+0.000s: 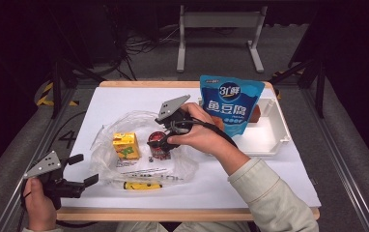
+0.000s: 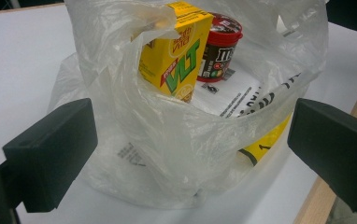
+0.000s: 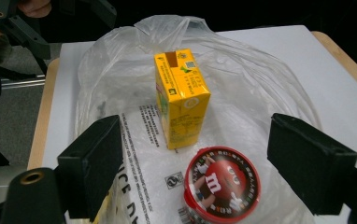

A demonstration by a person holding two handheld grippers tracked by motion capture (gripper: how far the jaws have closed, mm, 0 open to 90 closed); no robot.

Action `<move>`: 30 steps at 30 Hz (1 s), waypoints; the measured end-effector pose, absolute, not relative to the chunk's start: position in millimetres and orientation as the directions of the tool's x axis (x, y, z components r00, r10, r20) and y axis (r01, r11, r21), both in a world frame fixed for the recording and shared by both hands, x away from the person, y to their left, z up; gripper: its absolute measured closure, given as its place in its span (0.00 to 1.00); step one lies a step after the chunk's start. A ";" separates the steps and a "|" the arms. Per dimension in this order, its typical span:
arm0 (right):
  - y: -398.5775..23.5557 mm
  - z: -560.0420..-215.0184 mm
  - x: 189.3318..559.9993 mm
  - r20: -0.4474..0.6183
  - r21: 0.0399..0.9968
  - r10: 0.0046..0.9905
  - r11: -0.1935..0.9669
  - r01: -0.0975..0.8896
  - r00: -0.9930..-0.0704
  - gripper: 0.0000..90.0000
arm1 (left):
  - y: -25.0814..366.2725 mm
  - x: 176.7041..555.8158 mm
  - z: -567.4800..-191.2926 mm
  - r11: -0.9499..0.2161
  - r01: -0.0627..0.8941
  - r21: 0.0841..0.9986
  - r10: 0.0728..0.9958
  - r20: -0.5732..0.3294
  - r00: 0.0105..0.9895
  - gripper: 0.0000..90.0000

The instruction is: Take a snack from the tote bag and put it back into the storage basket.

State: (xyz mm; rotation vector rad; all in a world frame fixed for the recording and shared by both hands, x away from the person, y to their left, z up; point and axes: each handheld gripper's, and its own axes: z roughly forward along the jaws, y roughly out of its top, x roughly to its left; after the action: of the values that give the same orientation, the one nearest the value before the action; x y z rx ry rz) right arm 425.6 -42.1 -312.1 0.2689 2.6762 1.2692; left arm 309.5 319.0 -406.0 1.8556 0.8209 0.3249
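Near the frame's centre, the right gripper (image 1: 159,140) hangs wide open above the red M&M's tub (image 3: 222,187) inside the plastic bag (image 1: 110,125), while the left gripper (image 1: 78,169), also wide open, waits lower left.

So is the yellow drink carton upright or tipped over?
Upright. The yellow carton stands on its base inside the clear plastic bag, top face up, beside the red-lidded tub.

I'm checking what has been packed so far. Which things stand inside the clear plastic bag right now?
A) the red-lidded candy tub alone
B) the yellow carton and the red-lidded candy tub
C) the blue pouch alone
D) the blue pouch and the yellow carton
B: the yellow carton and the red-lidded candy tub both stand within the clear plastic bag, while the blue pouch leans at the white bin.
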 end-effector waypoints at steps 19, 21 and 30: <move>3.9 -336.9 436.6 -0.065 0.764 0.193 0.640 0.076 -0.979 0.20 | 320.4 309.9 -406.1 -0.230 0.385 0.894 0.667 -0.144 0.731 0.02; 7.0 -339.0 437.1 -0.064 0.761 0.191 0.644 0.076 -0.980 0.20 | 320.4 309.9 -406.1 -0.230 0.385 0.894 0.667 -0.144 0.731 0.02; 19.7 -349.6 441.7 -0.066 0.754 0.180 0.654 0.069 -0.981 0.20 | 320.8 309.9 -406.1 -0.230 0.383 0.895 0.666 -0.142 0.732 0.02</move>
State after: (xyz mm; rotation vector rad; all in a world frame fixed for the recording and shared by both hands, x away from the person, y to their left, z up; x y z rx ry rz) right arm 441.7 19.7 -349.6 0.2071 2.7323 1.2370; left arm 309.9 320.8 -406.1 1.8521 0.8140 0.3270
